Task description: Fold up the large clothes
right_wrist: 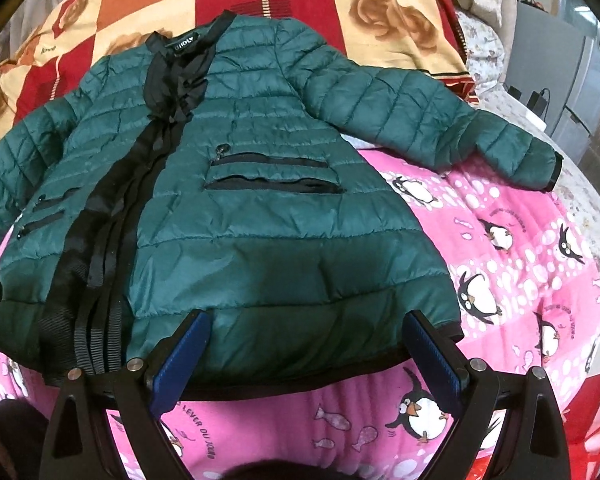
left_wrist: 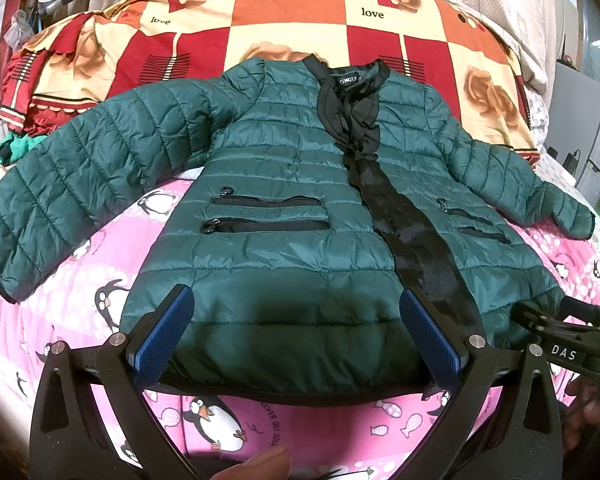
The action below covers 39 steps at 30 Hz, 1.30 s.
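Note:
A dark green quilted jacket [left_wrist: 284,184] with a black front placket and black zip pockets lies flat, front up, sleeves spread, on a pink penguin blanket [left_wrist: 100,292]. My left gripper [left_wrist: 296,312] is open, its blue pads [left_wrist: 164,332] hovering over the left part of the jacket's hem. My right gripper [right_wrist: 306,332] is open over the right part of the hem of the jacket [right_wrist: 260,208], blue pads [right_wrist: 432,356] spread wide. The right gripper also shows at the right edge of the left wrist view [left_wrist: 556,332].
A red, orange and cream checked quilt [left_wrist: 292,20] lies bunched beyond the collar. The pink blanket also shows in the right wrist view [right_wrist: 520,260], to the right of the jacket. Grey furniture [right_wrist: 548,64] stands at the far right. Green cloth [left_wrist: 16,148] lies at the left.

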Tool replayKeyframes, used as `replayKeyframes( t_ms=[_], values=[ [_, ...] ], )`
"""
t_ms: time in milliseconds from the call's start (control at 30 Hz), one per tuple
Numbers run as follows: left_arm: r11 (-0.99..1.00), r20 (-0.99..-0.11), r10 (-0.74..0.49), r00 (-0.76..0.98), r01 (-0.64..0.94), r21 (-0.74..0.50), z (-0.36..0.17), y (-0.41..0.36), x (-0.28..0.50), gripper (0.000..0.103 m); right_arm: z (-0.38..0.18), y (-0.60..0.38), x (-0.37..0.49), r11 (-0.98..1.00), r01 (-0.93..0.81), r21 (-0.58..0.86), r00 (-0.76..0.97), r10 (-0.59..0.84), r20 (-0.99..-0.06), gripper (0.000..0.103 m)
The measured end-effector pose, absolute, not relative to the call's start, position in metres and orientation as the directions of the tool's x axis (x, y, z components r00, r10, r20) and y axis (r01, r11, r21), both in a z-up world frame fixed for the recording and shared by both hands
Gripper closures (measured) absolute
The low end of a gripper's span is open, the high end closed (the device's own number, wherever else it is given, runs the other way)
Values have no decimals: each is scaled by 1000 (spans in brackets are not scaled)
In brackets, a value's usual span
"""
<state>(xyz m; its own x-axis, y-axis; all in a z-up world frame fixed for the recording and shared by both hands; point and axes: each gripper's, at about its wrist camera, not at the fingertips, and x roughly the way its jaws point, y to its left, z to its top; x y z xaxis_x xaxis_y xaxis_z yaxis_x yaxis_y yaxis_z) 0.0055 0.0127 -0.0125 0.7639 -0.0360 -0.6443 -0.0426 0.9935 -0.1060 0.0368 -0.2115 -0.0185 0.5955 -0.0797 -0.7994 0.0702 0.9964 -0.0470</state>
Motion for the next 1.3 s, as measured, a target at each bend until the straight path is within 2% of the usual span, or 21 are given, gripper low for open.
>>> replayKeyframes(
  t_ms=[200,733,867,1033,1167,1300],
  values=[
    [993,-645,-36,764,-43,-106,-13,13,5,0,-13,-212,32,998,62,-27,628,-60,-776,7],
    [992,-649,-40,760,-46,-114,-13,15,5,0,-1,-202,21,993,75,-94,699,-119,-705,7],
    [984,-609,-55,791,-62,-170,-7,28,-1,0,1,-202,19,995,61,-84,710,-103,-697,7],
    [954,-580,-5,815,-170,-247,5,81,-8,0,5,-209,11,999,37,-15,743,-37,-668,7],
    [936,-535,-23,845,-169,-307,5,140,-20,0,8,-214,8,999,28,36,758,2,-652,7],
    [932,-576,23,817,-225,-283,-4,203,-43,0,11,-214,3,998,19,54,775,19,-632,7]
  ],
)
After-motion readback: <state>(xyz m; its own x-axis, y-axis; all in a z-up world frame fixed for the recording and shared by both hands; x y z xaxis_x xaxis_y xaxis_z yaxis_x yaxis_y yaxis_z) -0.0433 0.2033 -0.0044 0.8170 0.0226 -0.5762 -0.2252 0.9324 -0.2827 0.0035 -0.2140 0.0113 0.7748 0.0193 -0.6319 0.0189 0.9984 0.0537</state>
